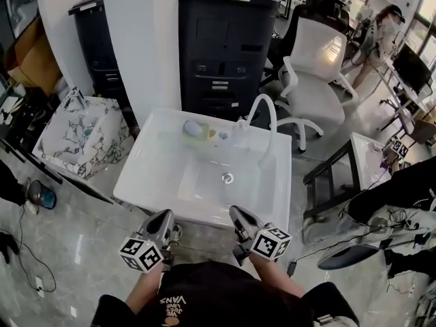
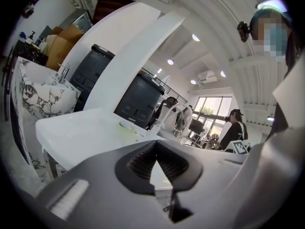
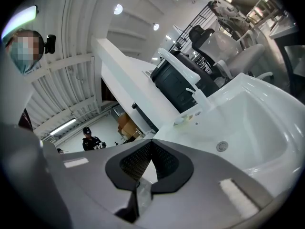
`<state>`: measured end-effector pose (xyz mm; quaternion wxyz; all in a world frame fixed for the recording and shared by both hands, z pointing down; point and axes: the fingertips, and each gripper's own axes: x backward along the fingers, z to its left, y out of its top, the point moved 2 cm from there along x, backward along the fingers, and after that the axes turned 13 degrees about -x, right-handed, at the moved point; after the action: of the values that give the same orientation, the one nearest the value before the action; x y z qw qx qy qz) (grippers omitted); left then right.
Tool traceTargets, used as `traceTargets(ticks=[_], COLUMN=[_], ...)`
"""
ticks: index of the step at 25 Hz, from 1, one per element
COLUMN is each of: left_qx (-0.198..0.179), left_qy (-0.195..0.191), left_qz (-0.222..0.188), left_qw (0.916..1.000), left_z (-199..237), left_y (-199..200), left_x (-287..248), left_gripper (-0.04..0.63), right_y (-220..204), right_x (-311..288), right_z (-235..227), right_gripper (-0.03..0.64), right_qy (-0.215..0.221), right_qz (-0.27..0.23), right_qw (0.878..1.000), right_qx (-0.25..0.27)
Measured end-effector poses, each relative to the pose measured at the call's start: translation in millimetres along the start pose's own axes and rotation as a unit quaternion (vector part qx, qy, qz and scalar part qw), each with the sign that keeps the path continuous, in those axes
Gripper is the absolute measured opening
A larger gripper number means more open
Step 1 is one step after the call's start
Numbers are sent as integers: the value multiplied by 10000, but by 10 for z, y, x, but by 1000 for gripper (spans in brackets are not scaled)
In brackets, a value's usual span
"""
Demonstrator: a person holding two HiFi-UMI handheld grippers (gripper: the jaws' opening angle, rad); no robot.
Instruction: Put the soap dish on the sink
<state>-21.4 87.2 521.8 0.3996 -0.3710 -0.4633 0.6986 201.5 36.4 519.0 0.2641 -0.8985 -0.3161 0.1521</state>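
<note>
A yellow-green soap dish [image 1: 196,131] with a pale bar of soap in it rests on the back ledge of the white sink [image 1: 146,182], left of the curved white faucet [image 1: 262,118]. The dish also shows small in the left gripper view [image 2: 127,125] and the right gripper view [image 3: 183,119]. My left gripper [image 1: 162,222] and right gripper [image 1: 240,218] hover side by side just off the sink's near edge, well short of the dish. Both are shut and hold nothing. Their closed jaws point at the sink in the left gripper view [image 2: 156,144] and the right gripper view [image 3: 151,144].
A marble-patterned stand [image 1: 78,138] sits to the sink's left. Behind the sink rise a white column and a dark cabinet [image 1: 228,39]. A white office chair [image 1: 313,73] and a black-framed table [image 1: 340,165] stand at the right. A person [image 1: 385,26] stands far off. Cables lie on the floor.
</note>
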Motion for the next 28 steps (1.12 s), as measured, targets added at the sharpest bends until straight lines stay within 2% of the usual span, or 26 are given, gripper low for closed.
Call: traceTargets(ticks=[12, 28], left_qx=[0, 87], left_qy=[-95, 145], left_qz=[-113, -140], left_qw=[9999, 9998], left_z=[-367, -383], left_y=[-97, -220], left_x=[237, 575], left_gripper=[52, 52], right_y=[-155, -339], right_x=[517, 615], right_z=[66, 116], right_gripper=[2, 2], right_qy=[-64, -88], right_qz=[-116, -27], right_qw=[9999, 9999], right_qx=[18, 109])
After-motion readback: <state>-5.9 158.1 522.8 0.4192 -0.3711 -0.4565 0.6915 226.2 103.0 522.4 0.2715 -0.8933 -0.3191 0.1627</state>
